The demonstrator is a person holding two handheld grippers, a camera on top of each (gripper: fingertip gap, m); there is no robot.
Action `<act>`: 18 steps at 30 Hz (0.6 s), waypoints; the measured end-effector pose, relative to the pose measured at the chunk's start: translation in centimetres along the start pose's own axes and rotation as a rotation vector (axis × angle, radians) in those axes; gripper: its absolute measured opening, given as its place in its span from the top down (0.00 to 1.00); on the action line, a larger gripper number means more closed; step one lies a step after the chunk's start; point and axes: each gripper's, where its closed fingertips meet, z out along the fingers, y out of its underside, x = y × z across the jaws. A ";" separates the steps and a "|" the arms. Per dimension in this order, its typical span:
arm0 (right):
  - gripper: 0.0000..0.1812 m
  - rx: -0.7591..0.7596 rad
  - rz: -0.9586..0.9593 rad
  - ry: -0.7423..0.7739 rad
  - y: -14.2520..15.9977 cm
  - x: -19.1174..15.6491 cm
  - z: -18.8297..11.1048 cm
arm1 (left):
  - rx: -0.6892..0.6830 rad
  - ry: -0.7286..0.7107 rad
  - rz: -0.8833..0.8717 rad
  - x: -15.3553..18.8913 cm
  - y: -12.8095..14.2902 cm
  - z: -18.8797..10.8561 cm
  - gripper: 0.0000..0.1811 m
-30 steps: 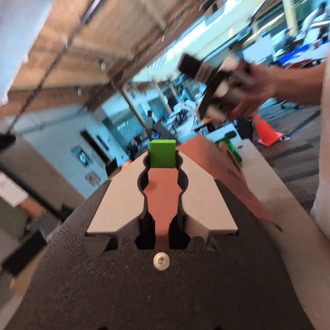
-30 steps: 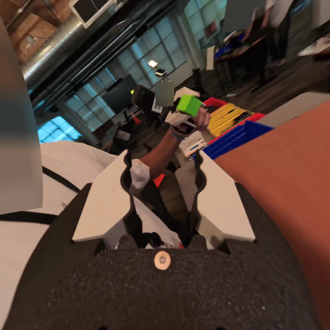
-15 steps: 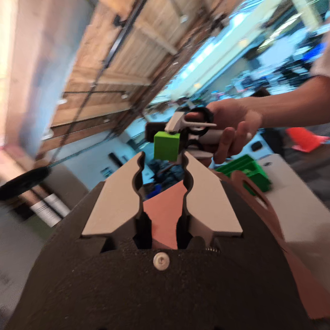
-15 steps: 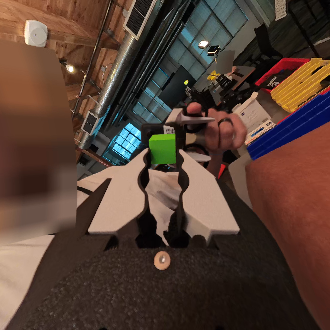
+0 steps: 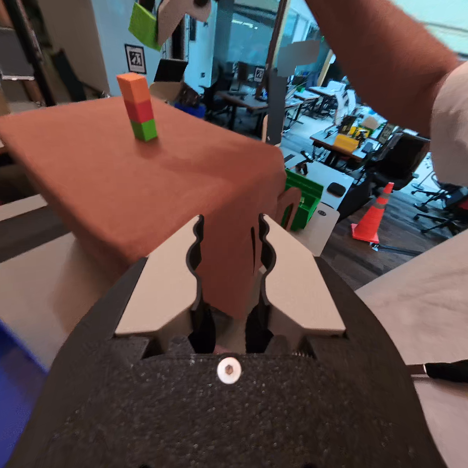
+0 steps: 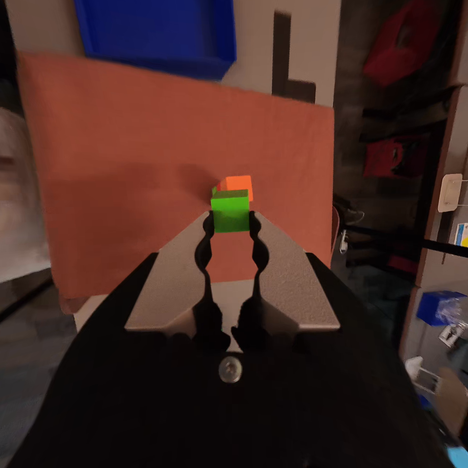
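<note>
The right hand-held gripper (image 6: 231,215) is clamped on a bright green cube (image 6: 230,214) at frame centre, above a green-red-orange block tower (image 6: 236,186) on the rust-cloth surface (image 6: 126,177). The left hand-held gripper (image 5: 230,222) gapes empty. A skewed release could topple the tower.

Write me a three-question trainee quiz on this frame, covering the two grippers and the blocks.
1. True or false: the right gripper is shut on a green block.
2. From bottom to top, what colours make up the block stack on the brown cloth?
3. The left gripper is: A) shut on a cube B) open and holding nothing C) touching the stack.

Key
1. True.
2. Green, red, orange.
3. B.
</note>
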 end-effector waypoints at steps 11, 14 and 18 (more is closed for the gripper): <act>0.85 -0.161 -0.036 -0.124 -0.3 1.4 2.4 | -0.014 -0.135 0.029 -1.5 1.2 -1.5 0.75; 0.85 -0.179 -0.006 -0.163 -0.3 1.2 2.8 | 0.020 -0.071 -0.003 -0.6 0.5 -1.7 0.75; 0.85 -0.227 -0.009 -0.177 0.2 1.2 3.4 | 0.021 -0.113 0.023 -1.3 0.4 -2.2 0.76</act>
